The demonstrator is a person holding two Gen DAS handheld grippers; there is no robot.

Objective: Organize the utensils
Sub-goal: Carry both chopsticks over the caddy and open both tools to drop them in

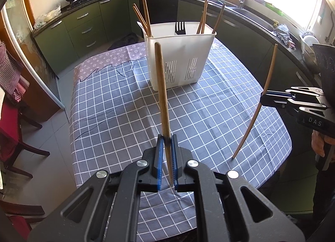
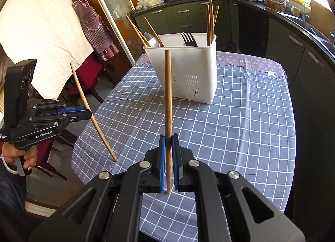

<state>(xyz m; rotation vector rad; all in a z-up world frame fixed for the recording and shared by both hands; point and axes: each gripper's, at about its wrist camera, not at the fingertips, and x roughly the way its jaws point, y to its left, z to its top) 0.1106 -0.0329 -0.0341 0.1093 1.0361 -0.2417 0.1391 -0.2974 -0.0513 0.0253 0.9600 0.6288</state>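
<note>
kitchen table (image 1: 117,104), caddy (image 1: 180,62) contents half hidden

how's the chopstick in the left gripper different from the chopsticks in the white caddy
The held chopstick is clamped near its thin end by the left gripper above the checked cloth; the caddy chopsticks stand loose in the white caddy. The held one is single and near upright; those in the caddy lean in small groups at both ends. All are brown wooden sticks, thick ends up.
</note>
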